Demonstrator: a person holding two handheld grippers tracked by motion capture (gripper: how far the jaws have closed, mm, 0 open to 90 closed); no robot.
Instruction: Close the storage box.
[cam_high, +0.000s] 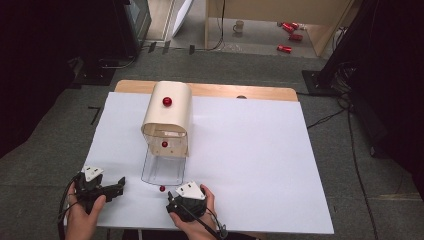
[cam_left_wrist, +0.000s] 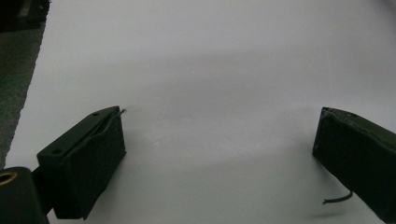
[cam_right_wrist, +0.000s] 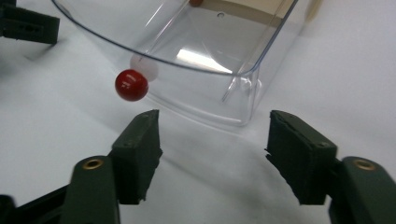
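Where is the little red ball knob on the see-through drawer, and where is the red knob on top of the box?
red ball knob (cam_right_wrist: 131, 85), right gripper view, middle of the ball.
see-through drawer (cam_high: 162, 170), high view, its clear floor.
top knob (cam_high: 167, 102), high view, middle of the knob on the cream box.

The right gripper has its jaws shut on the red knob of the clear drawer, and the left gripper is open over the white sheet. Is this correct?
Not quite. The right gripper is open: in the right gripper view its jaws stand apart, short of the red knob on the clear drawer. The left gripper is indeed open over the white sheet.
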